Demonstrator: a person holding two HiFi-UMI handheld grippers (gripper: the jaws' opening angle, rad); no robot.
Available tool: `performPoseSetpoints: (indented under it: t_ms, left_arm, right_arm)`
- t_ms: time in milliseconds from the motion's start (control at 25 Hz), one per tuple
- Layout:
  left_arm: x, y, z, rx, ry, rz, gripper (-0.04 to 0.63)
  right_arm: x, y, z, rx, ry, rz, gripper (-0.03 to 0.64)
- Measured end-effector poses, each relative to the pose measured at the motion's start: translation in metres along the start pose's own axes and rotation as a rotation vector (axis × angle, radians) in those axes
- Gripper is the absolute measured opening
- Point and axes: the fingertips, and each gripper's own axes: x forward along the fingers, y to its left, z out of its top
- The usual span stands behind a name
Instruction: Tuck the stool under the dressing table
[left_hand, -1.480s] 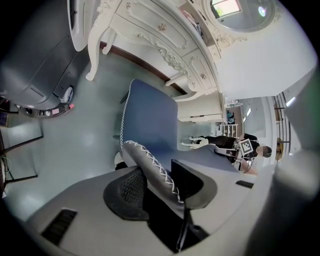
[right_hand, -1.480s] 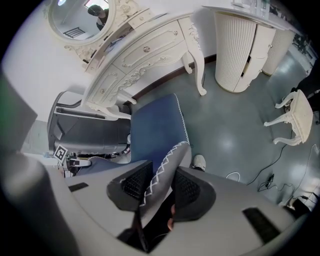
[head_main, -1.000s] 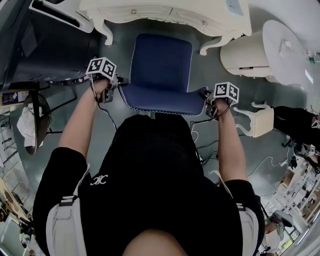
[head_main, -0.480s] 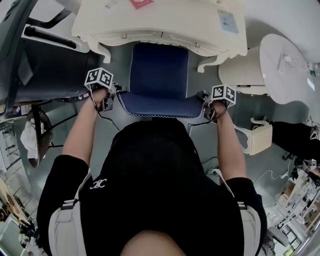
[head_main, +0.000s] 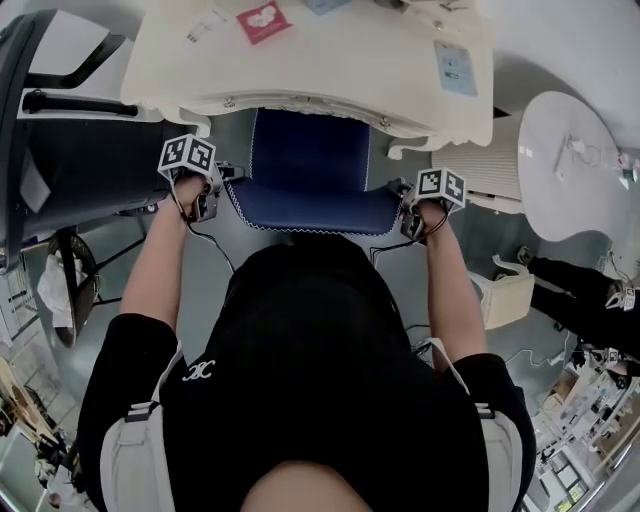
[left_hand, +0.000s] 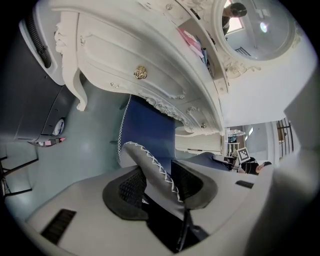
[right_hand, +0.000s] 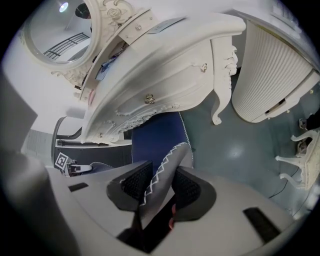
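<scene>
A stool (head_main: 310, 170) with a dark blue padded seat and white stitched edging stands half under the cream dressing table (head_main: 320, 60). My left gripper (head_main: 208, 200) is shut on the seat's near left corner (left_hand: 150, 172). My right gripper (head_main: 410, 222) is shut on the near right corner (right_hand: 162, 182). In both gripper views the grey stitched seat edge is pinched between the black pads. The seat's far part lies hidden below the table's carved apron (left_hand: 150, 75), between its curved legs (right_hand: 220, 75).
A dark armchair (head_main: 70, 160) stands left of the table. A ribbed white cabinet (right_hand: 272, 75) and a round white table (head_main: 565, 160) are on the right, with a small white stool (head_main: 505, 295) and cables on the grey floor. Cards lie on the tabletop.
Both grippers have moved forward with the stool. The seat has slid further under the dressing table, so less blue shows in front of the apron.
</scene>
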Motion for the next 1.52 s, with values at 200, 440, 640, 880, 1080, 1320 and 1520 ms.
performPoseSetpoints:
  t_ms: [200, 440, 640, 880, 1080, 1320, 1520]
  left_arm:
    - [0.003, -0.004, 0.040, 0.007, -0.037, -0.008, 0.144]
    - [0.010, -0.008, 0.081, 0.015, -0.072, -0.011, 0.144]
    - [0.024, -0.001, 0.090, 0.000, -0.085, -0.007, 0.144]
    - [0.034, 0.011, 0.091, -0.024, -0.103, -0.006, 0.144]
    - [0.033, 0.023, 0.100, -0.043, -0.126, 0.045, 0.143]
    - [0.036, 0.029, 0.099, -0.065, -0.105, 0.069, 0.144]
    - [0.036, 0.033, 0.097, -0.050, -0.049, 0.084, 0.152]
  right_arm:
    - [0.007, 0.007, 0.038, -0.010, -0.019, 0.007, 0.120]
    - [0.016, 0.010, 0.078, -0.012, -0.050, 0.021, 0.120]
    - [0.028, 0.005, 0.093, -0.031, -0.047, 0.014, 0.121]
    - [0.040, 0.002, 0.100, -0.049, -0.043, 0.013, 0.124]
    - [0.051, 0.004, 0.097, -0.029, -0.032, 0.006, 0.124]
    - [0.054, 0.003, 0.096, 0.019, -0.031, -0.002, 0.124]
    - [0.055, -0.001, 0.099, -0.008, -0.062, -0.045, 0.152]
